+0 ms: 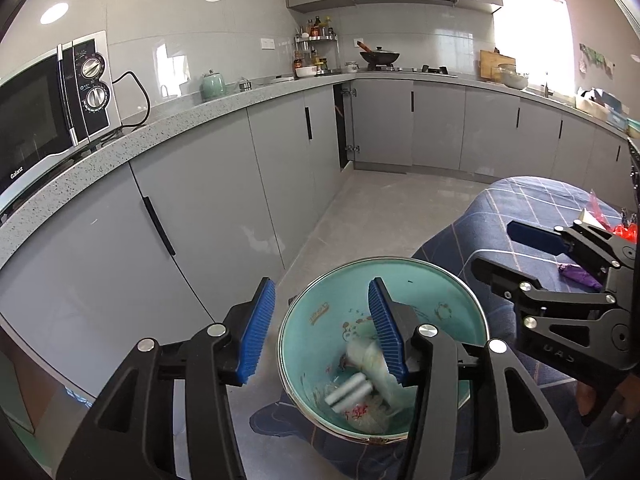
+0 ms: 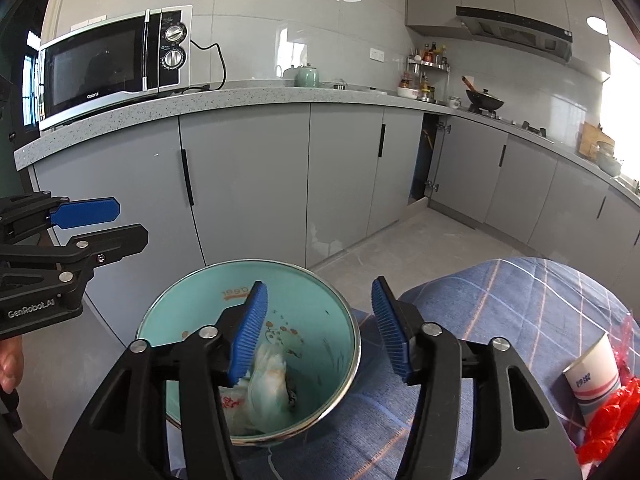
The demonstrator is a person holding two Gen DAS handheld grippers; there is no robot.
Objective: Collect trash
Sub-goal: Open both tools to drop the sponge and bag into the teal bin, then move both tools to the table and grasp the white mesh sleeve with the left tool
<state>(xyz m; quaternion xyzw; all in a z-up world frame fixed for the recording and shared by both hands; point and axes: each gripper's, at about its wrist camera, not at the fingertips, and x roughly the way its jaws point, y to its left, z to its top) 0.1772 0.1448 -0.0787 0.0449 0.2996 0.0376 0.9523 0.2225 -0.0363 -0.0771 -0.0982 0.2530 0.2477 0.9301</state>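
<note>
Teal basin is sitting at the near edge of the tabletop, which is draped in a blue plaid cloth; it is serving as the trash bin. Inside the basin: crumpled wrappers and a whitish wad, lying loose on the bottom

Left gripper is hanging over the basin's left rim, jaws standing apart, nothing between the pads. Right gripper is straddling the basin's right rim, jaws likewise apart and gripping nothing; its left pad is sitting above the wad without pressing it

Remaining trash is lying right of the basin, farther along the tabletop: a paper cup tipped on its side, long axis running roughly toward the basin; red plastic wrap just beside it; a purple scrap nearer the basin

Judgement: all of it is lying on the right gripper's side, so that hand is the nearer one for the coming pick; the cup looks best taken across its wall

Grey cabinets are standing beyond the basin
</note>
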